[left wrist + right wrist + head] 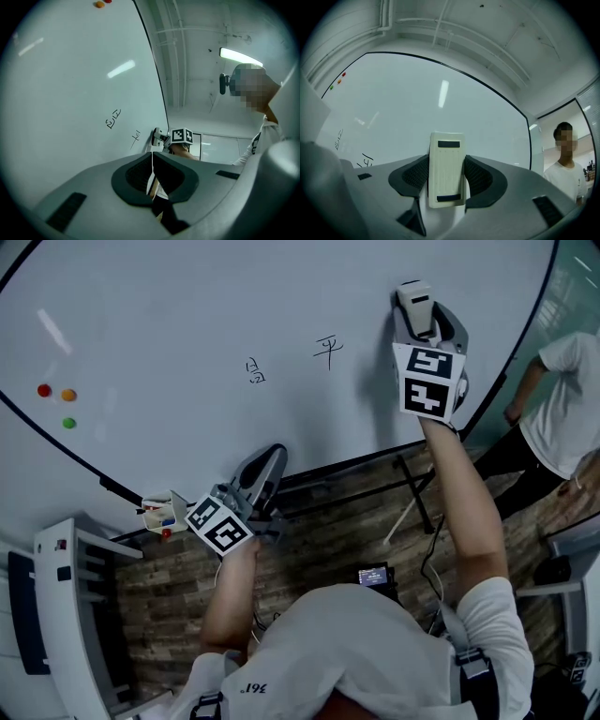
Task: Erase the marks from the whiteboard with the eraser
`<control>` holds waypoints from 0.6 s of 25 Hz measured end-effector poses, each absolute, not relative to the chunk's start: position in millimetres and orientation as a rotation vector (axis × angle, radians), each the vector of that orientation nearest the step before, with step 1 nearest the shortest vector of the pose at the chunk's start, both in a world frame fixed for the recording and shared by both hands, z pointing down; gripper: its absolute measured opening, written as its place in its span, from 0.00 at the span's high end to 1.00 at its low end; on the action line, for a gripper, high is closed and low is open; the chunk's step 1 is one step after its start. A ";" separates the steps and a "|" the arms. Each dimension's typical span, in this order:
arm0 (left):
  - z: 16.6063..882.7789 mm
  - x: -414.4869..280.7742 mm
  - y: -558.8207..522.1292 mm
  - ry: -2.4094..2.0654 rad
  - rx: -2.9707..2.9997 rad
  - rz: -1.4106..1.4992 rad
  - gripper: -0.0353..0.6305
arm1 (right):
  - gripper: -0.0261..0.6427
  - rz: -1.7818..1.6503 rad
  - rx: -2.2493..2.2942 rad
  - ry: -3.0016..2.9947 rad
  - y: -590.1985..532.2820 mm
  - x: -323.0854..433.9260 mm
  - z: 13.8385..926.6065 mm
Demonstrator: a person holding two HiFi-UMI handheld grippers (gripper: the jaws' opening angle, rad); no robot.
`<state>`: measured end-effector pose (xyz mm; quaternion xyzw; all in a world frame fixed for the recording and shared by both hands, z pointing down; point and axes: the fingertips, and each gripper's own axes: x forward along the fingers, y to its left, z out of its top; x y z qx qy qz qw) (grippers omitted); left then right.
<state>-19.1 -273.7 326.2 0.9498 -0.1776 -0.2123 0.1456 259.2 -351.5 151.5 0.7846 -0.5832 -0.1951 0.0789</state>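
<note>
The whiteboard (187, 306) carries two small black handwritten marks (255, 370) (327, 350). My right gripper (417, 310) is raised in front of the board, just right of the right-hand mark, and is shut on a cream eraser (415, 302). The right gripper view shows the eraser (446, 154) upright between the jaws of the right gripper (446, 171), with the marks (367, 161) at lower left. I cannot tell whether the eraser touches the board. My left gripper (272, 457) hangs low by the board's bottom edge. In its own view the left gripper (153, 158) is shut on nothing.
Red (44, 390), orange (68, 395) and green (68, 423) magnets stick at the board's left. A small tray (161, 514) with markers sits by the bottom edge. The board's stand (412, 493) rests on wooden flooring. A person (562, 418) stands at right and white furniture (70, 615) at left.
</note>
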 end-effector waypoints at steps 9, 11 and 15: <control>331.9 -60.1 -267.2 -0.563 2.726 -0.618 0.94 | 0.58 -0.657 2.173 -1.911 -350.9 157.8 169.8; 333.2 -72.2 -265.4 -0.586 2.725 -0.617 0.94 | 0.58 -0.666 2.129 -1.956 -352.9 130.6 173.8; 337.5 -98.3 -260.7 -0.641 2.723 -0.613 0.94 | 0.58 -0.671 2.055 -2.031 -355.6 82.0 183.5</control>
